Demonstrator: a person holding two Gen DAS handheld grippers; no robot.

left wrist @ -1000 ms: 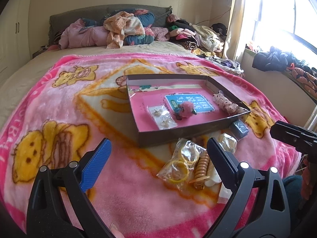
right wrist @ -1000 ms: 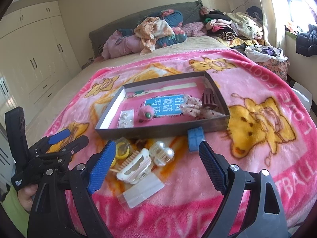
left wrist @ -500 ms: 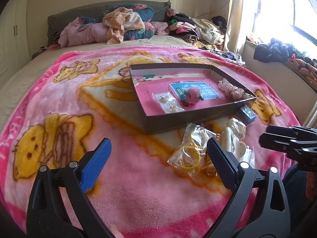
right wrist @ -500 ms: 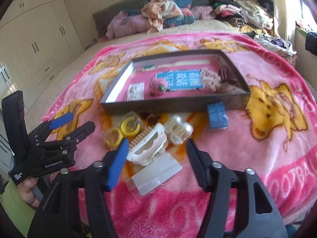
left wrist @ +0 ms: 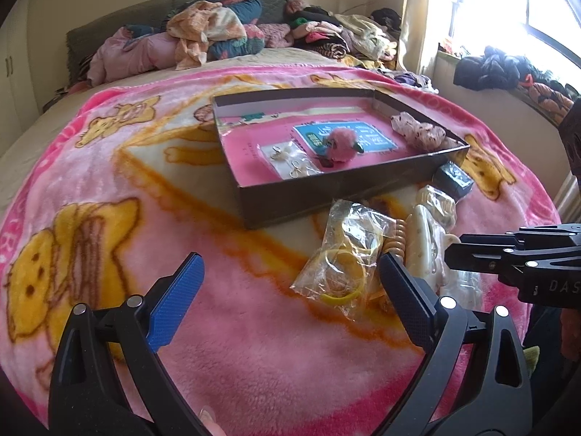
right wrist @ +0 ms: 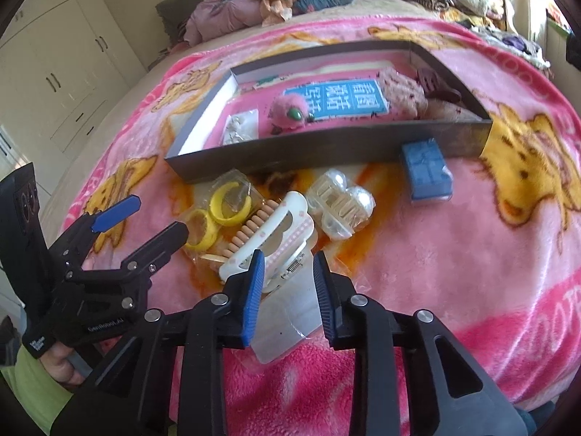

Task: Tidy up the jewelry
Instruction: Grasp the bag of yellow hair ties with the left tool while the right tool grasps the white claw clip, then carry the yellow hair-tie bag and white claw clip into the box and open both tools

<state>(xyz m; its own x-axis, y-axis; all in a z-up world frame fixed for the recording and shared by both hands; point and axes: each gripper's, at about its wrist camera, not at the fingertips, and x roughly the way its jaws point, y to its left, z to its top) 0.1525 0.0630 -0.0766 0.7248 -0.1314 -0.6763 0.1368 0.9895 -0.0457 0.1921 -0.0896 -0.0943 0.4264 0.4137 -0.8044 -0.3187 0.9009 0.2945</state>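
Landmark: shallow dark box (right wrist: 326, 147), open at the top, lying on the pink bear-print blanket (right wrist: 454, 254) that covers the bed.

Left claw (left wrist: 290, 305): open; jaws stand wide apart above bare blanket, in front of the box and left of the loose items. Nothing lies between the pads. A hand in a green sleeve (right wrist: 25, 388) holds it.

Bag of yellow rings (right wrist: 218, 214): clear bag on the blanket just in front of the box's near wall, toward its left end. The left claw's right finger is close beside it.

Beaded orange piece (right wrist: 250, 232): in front of the box, between the ring bag and the white hair clip, touching both.

White hair clip (right wrist: 272, 239): large claw-type clip with pink dots, on the blanket in front of the box, partly resting on a clear flat packet (right wrist: 290, 312).

Right claw (right wrist: 287, 283): jaws closing, a narrow gap left. The spring end of the white hair clip sits between the pads; pad contact cannot be confirmed.

Clear hair clip (right wrist: 341, 207): in front of the box's middle, just right of the white clip.

Blue packet (right wrist: 426, 169): against the box's near wall, toward its right end.

Box contents, left to right: bagged earrings (right wrist: 241, 127), pink pom-pom (right wrist: 290, 112), blue printed card (right wrist: 348, 100), spotted fabric piece (right wrist: 403, 94), dark red clip (right wrist: 435, 83).
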